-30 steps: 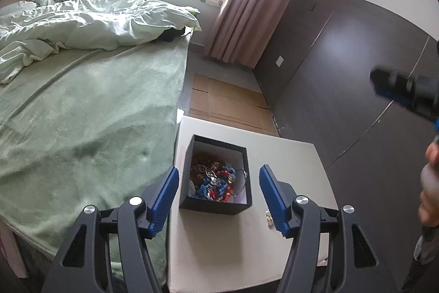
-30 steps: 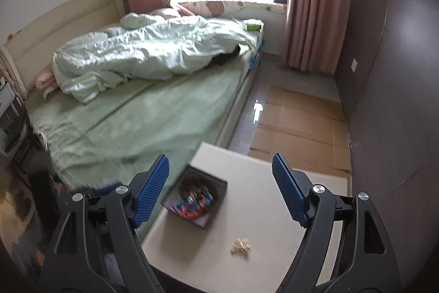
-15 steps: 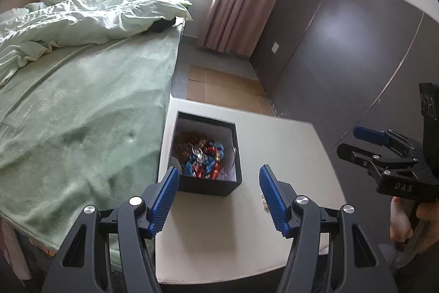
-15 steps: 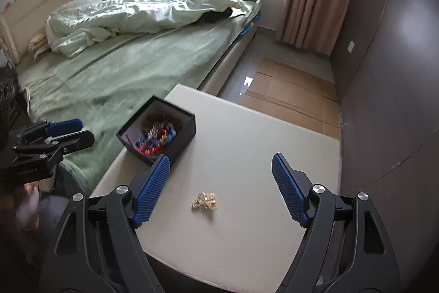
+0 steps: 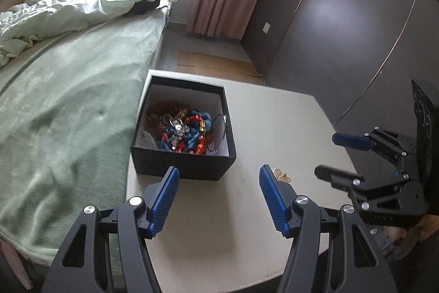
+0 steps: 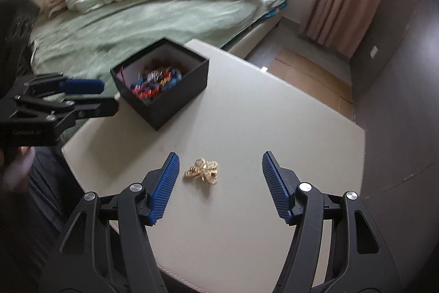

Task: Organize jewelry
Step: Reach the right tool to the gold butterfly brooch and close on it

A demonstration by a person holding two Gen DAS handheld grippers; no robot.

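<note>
**Gold brooch lay between my right gripper's spread fingers, beside the black box**

I took the black box [image 6: 164, 89] as my landmark. It stood open-topped on the cream table [image 6: 274, 114], at the table edge nearest the green bed [image 6: 137, 26], and held a tangle of red, blue and gold jewelry [image 5: 186, 131].

The gold brooch [image 6: 203, 170] lay on the bare table, apart from the box and on the side of it away from the bed. Through the right wrist camera I saw it low in front of my right gripper [image 6: 221, 183], whose blue pads [image 6: 164, 188] stood wide apart and held nothing. The brooch sat between them, closer to the left pad than to the right one, and I could see no contact with either.

My left gripper [image 5: 219, 198] was likewise spread wide and empty. It pointed at the near wall of the box, with the left pad [image 5: 164, 199] just short of that wall in the picture. From this camera the brooch [image 5: 281, 175] peeked out just past the tip of the right-hand pad, partly hidden by it. The right gripper [image 5: 340, 155] showed at the far right edge of that view, over the table's edge, further from the box than the brooch was.
</note>
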